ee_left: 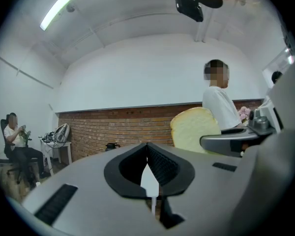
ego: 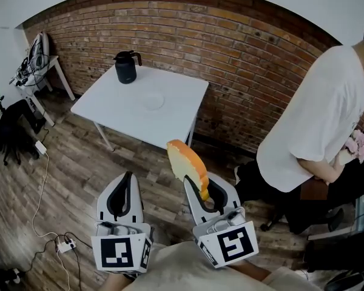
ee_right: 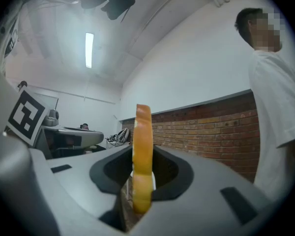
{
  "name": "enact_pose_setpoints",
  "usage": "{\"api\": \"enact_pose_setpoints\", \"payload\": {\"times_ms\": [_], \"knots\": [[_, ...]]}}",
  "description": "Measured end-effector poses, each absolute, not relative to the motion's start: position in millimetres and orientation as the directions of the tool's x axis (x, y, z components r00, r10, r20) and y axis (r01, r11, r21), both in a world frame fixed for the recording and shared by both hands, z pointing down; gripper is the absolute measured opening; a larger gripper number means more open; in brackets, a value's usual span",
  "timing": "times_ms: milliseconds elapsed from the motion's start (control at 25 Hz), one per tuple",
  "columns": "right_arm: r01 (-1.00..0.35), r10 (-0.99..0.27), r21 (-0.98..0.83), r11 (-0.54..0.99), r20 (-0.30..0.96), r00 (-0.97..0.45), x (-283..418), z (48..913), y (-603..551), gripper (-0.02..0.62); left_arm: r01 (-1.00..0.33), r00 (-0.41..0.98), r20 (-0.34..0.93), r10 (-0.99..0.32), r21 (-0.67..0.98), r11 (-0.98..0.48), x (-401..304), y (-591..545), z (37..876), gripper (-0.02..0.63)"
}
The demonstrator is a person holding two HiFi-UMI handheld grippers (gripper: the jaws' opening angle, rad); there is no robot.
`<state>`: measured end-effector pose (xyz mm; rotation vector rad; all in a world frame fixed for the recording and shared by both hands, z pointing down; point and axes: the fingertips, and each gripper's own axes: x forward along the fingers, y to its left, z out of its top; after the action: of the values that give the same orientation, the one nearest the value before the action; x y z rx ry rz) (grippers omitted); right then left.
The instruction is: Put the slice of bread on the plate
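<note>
A slice of bread (ego: 188, 164) with an orange-brown crust stands on edge in my right gripper (ego: 205, 193), whose jaws are shut on its lower end. The right gripper view shows the bread slice (ee_right: 142, 146) edge-on between the jaws of the right gripper (ee_right: 142, 175). It also shows as a pale slab (ee_left: 194, 129) in the left gripper view. My left gripper (ego: 122, 197) is beside it, shut and holding nothing; its jaws (ee_left: 147, 146) meet at the tip. A white plate (ego: 151, 100) lies on the white table (ego: 176, 117) ahead, well beyond both grippers.
A black kettle (ego: 126, 66) stands at the table's far left corner. A person in a white shirt (ego: 318, 126) stands at the right by the brick wall (ego: 242, 47). A small side table (ego: 39, 68) and cables (ego: 57, 242) are at the left.
</note>
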<state>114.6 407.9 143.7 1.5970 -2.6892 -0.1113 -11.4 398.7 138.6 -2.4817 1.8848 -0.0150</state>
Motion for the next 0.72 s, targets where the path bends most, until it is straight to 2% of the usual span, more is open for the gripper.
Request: {"api": "enact_pose_setpoints", "payload": {"times_ms": [360,720], "knots": [[-0.885,-0.888,0.093,0.456,-0.014,-0.459,110,155,357,0.097,-0.959,0.284,-0.012,-0.959,0.005,-0.284,-22,339,155,0.011],[-0.907,-0.91,0.085,0.413,-0.007,-0.415,84,162,215,0.097,-0.938,0.346,-0.012,-0.938,0.008,-0.346,-44,193,165,0.011]]}}
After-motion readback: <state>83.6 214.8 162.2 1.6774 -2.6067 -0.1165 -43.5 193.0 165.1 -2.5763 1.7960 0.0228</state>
